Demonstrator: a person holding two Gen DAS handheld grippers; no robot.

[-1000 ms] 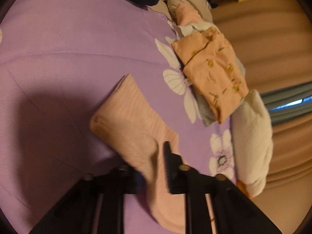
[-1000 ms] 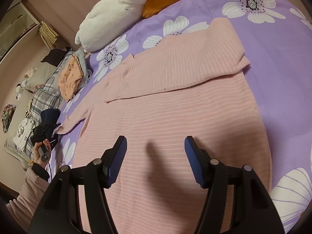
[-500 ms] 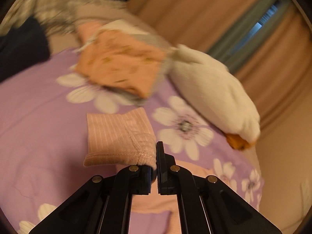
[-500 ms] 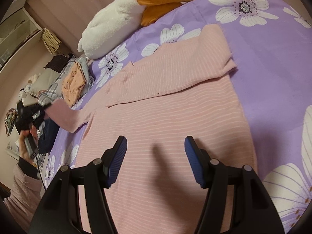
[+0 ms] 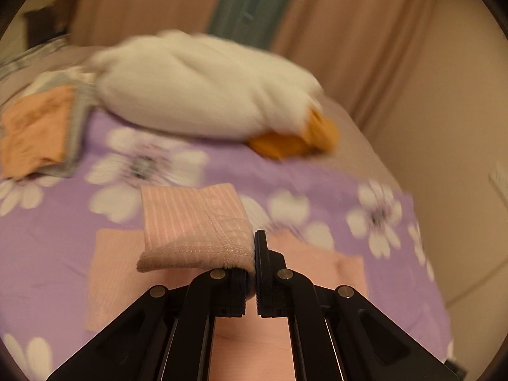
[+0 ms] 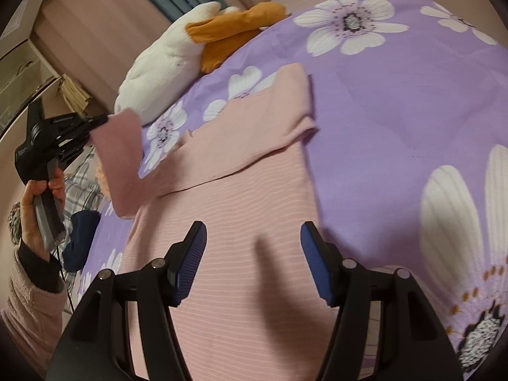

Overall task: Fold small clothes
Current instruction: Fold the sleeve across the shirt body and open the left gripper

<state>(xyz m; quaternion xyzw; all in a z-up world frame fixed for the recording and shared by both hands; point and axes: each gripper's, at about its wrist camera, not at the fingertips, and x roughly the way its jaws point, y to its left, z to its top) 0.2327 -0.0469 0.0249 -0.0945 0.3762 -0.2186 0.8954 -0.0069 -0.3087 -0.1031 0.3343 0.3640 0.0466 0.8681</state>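
The right gripper (image 6: 254,260) hangs wide apart and empty over the pink striped top (image 6: 228,254), spread flat on the purple flowered bedspread (image 6: 397,111). The left gripper (image 5: 255,254) is clamped on the sleeve cuff (image 5: 197,254), lifted off the bed. Beyond lie a white plush duck (image 5: 203,95) and folded orange clothes (image 5: 35,127).

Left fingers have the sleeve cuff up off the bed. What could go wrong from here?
1. The left gripper pinches only the edge of the cuff; it may slip out mid-fold.
2. The right gripper hangs open over the pink top, pinning nothing, so pulling the sleeve could drag the top askew.
3. The other sleeve, already folded in, might shift.
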